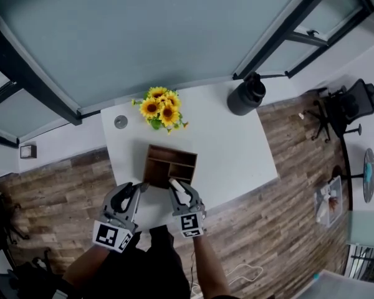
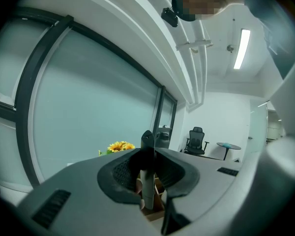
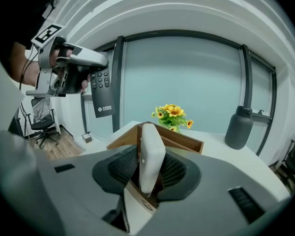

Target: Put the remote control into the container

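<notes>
A black remote control (image 2: 146, 193) is clamped between the jaws of the left hand-held gripper (image 1: 134, 192), standing edge-on with its dark tip above the pads. A white remote control (image 3: 150, 156) is gripped in the same manner by the right hand-held gripper (image 1: 183, 198), its rounded end projecting past the jaws. Both hand-held grippers are held at the near side of the wooden container (image 1: 172, 150), the left one by its near left corner and the right one by its near right corner. The white remote control is seen at the container's near edge.

Two hand-held grippers, two remote controls and one container are counted. One bunch of sunflowers (image 1: 161, 109) and one dark jug (image 1: 246, 96) are also set on the white surface (image 1: 237, 148), beyond the container.

The container's inner dividers are shown only in the head view. The button face of the black remote control is shown only in the right gripper view, where the left hand-held gripper is seen from the side, raised above the surface. In the left gripper view only that remote control's narrow edge is presented.
</notes>
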